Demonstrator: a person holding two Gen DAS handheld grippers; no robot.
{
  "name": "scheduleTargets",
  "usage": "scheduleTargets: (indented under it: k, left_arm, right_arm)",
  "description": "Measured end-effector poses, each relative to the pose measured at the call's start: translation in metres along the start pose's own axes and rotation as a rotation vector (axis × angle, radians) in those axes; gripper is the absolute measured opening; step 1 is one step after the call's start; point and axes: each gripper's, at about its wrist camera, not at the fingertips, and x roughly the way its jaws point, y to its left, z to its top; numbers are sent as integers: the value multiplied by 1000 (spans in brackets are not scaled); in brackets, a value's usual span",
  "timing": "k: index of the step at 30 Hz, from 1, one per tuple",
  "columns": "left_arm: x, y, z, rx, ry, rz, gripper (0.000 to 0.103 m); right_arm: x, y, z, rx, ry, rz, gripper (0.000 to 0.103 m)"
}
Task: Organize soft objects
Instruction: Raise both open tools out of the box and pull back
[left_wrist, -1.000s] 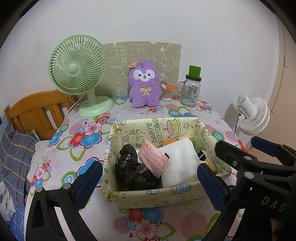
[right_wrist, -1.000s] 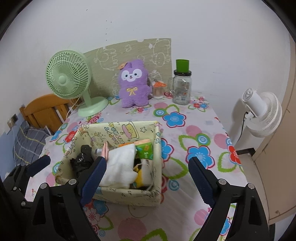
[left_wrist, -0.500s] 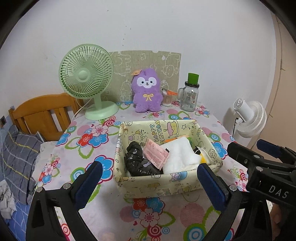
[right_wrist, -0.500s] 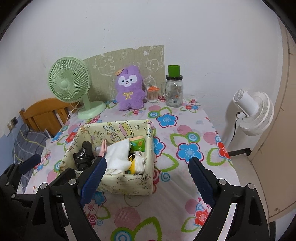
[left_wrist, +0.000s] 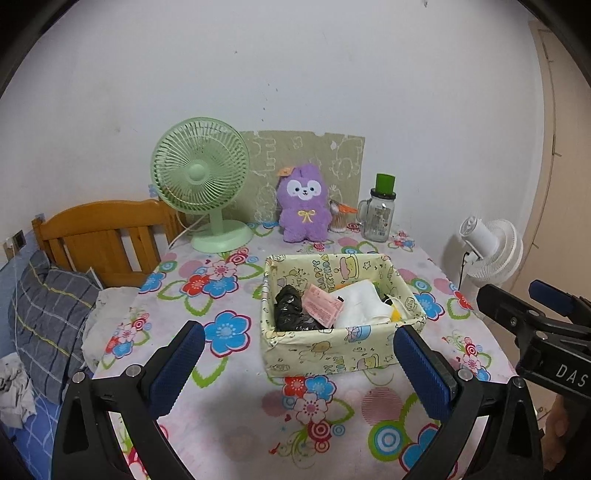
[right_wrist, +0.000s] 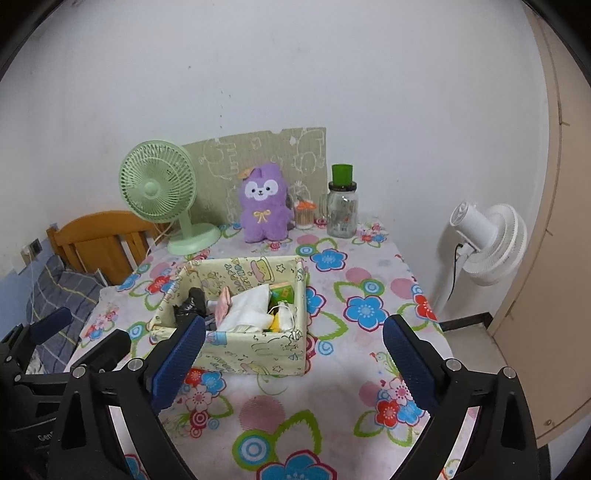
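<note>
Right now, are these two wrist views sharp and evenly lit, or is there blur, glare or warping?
Left wrist view: sharp, soft even light, no glare; fisheye bends the wall and darkens the corners; faint shadow under the fabric box. Right wrist view: equally sharp, the door frame curves strongly, and the close right tool looks oversized.

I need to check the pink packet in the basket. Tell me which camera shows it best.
The left wrist view: the pink packet lies face-on there, between the black bag and the white cloth. In the right wrist view the packet shows only as a thin edge behind that gripper's finger.
</note>
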Motion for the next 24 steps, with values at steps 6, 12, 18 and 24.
scheduleTargets:
  k: [6,12,18,24]
  left_arm:
    - [-23,1,-6,5,-32,2,103]
    - [-37,-2,-12,3,-53,-11,103]
    - [-45,-5,-14,0,-81,-11,103]
    - [-44,-7,-12,-5,-98,-7,103]
  right_arm:
    - [-24,2,-10,1,-34,9,98]
    - [-41,2,-16,2,-62,4,99]
    - [-46,-3,-21,17,-75,4,101]
    - [-43,-4,-22,13,-97,-7,101]
